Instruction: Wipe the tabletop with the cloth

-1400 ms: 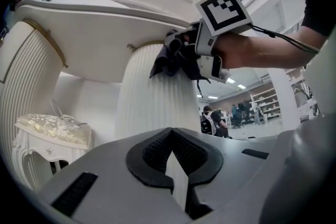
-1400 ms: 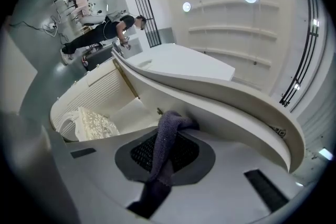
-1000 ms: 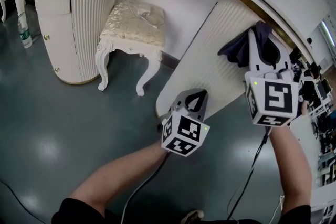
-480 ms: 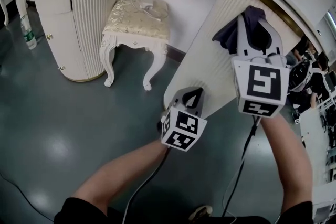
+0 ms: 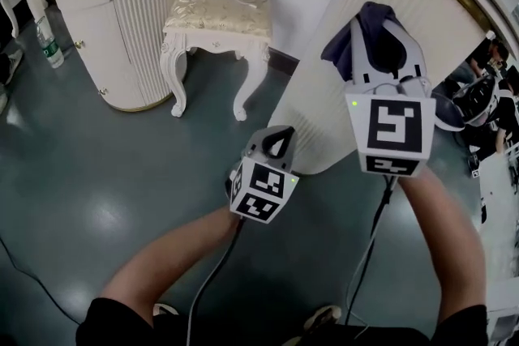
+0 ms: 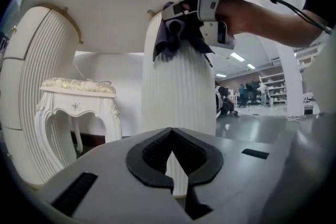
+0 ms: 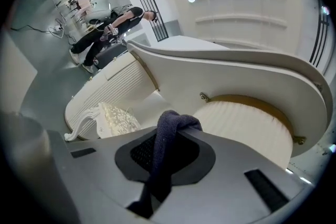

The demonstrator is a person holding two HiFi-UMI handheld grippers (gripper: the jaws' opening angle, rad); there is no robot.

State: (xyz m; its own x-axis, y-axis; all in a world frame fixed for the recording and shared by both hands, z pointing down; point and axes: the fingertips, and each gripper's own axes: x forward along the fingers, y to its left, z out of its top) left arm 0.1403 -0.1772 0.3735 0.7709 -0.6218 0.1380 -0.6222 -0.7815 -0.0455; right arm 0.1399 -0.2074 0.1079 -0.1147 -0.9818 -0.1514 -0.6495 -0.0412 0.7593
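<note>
Head view, lower middle: what of the left gripper (image 5: pixel 280 143)?

Jaws were closed on nothing, low beside the ribbed pedestal (image 5: pixel 324 109).

And rightward?

The right gripper (image 5: pixel 378 19) pinched the dark cloth (image 5: pixel 345 49), bunched at its tips, just under the tabletop (image 7: pixel 226 68). Wiping seemed unstarted. The cloth needed lifting over the edge, then pressing flat.

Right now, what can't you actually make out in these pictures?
Tabletop, upper face: the left gripper view shows only its underside, and the head view's top right edge cuts it off.
Cloth: its lower part vanishes between the jaws of the right tool in the right gripper view, so its full size is unknown.
Bottle label: too small in the head view.
</note>
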